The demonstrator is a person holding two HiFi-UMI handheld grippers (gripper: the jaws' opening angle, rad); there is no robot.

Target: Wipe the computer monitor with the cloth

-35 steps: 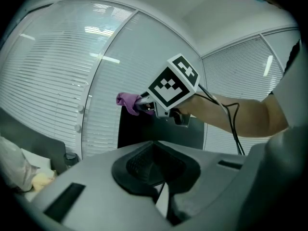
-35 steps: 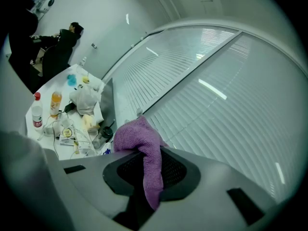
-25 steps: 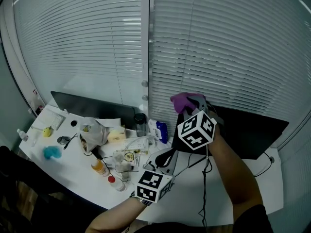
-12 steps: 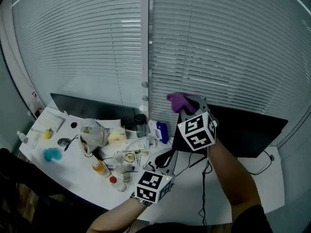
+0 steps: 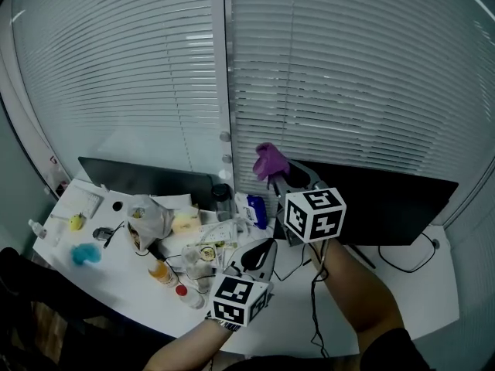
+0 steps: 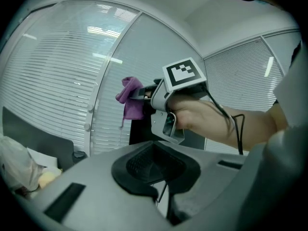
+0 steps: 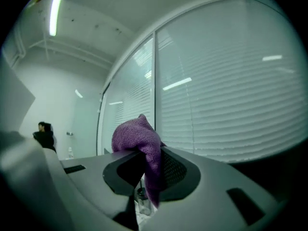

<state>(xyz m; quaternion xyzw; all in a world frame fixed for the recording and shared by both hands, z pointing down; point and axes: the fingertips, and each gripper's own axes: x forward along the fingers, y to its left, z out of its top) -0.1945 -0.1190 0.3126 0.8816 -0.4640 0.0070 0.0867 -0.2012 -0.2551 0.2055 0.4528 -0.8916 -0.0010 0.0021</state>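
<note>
**Cloth up at the monitor's top corner, right gripper clenched on it**

- Your right gripper (image 5: 283,175) is raised over the back edge of the worktop (image 5: 387,304). Its jaws are clamped on the purple cloth (image 5: 267,161). In the right gripper view a bunched fold stands above the pads and a tail hangs down between them.
- The cloth sits at the top left corner of the monitor (image 5: 394,203), the black screen standing along the back edge toward the right corner. No view settles whether the cloth touches the screen.
- In the left gripper view the cloth hangs just in front of the monitor's dark left edge.
- Your left gripper (image 5: 258,256) is held low over the front edge, near the middle. Its jaws are drawn together with nothing between them.
- A second monitor (image 5: 143,178) stands along the back edge toward the left corner.
- The left half of the worktop is cluttered. A crumpled plastic bag (image 5: 148,215) sits near the back and an orange bottle (image 5: 160,270) is closer to the front edge.
- A black cable (image 5: 402,265) loops near the right corner.
- Closed blinds (image 5: 348,76) fill the wall behind both screens.
</note>
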